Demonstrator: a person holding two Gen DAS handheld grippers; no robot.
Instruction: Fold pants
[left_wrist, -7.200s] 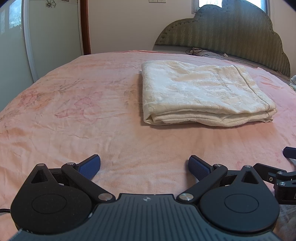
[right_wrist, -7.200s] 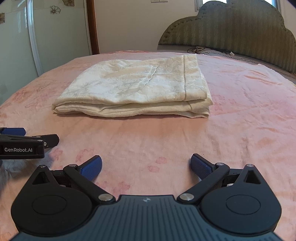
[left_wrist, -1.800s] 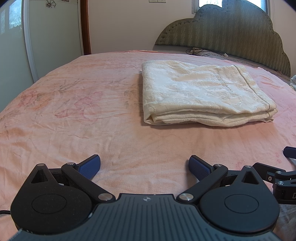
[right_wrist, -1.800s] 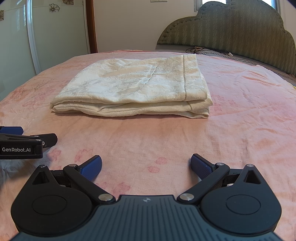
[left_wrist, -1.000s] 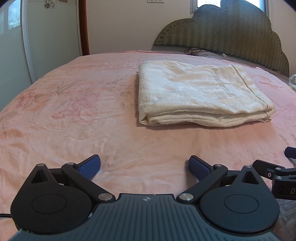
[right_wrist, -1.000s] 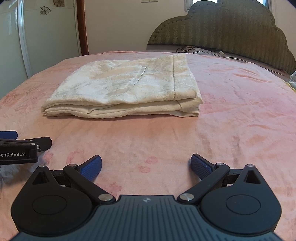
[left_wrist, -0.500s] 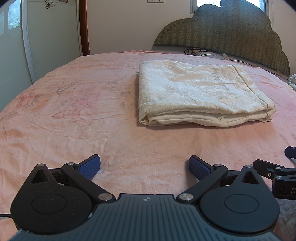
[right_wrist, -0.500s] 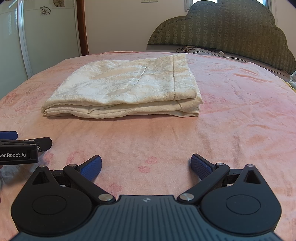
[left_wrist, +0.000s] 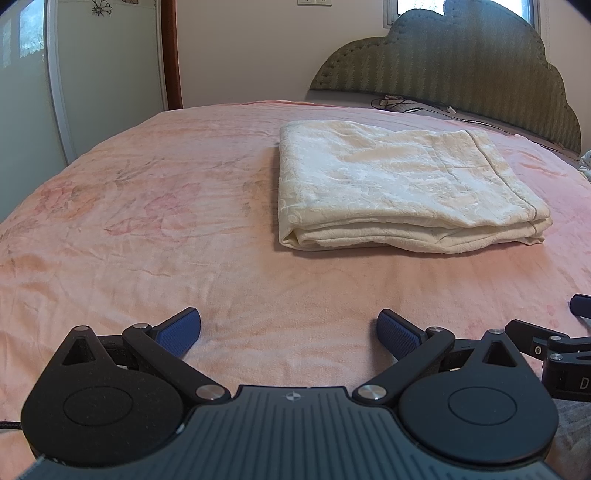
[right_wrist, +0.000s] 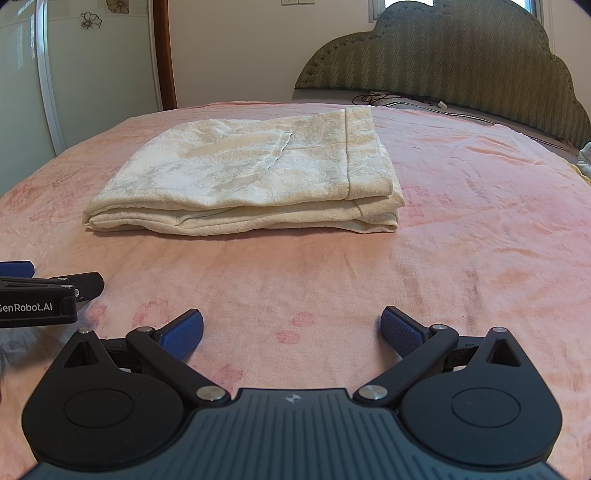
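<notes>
Evidently finished: cream, textured, folded pants (left_wrist: 399, 192) lie squared at 1 o'clock on the pink floral bed (left_wrist: 147, 229). Left gripper (left_wrist: 289, 334) and right gripper (right_wrist: 291, 334) rest apart from them, fingers wide, empty.

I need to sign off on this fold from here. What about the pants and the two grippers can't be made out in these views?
- Folded pants: inner layers and underside hidden by the top layer in both views; waistband and legs cannot be told apart.
- Right gripper in the left wrist view: cut off by the right edge.
- Left gripper in the right wrist view: cut off by the left edge.
- Cords by the headboard: too small to identify.
</notes>
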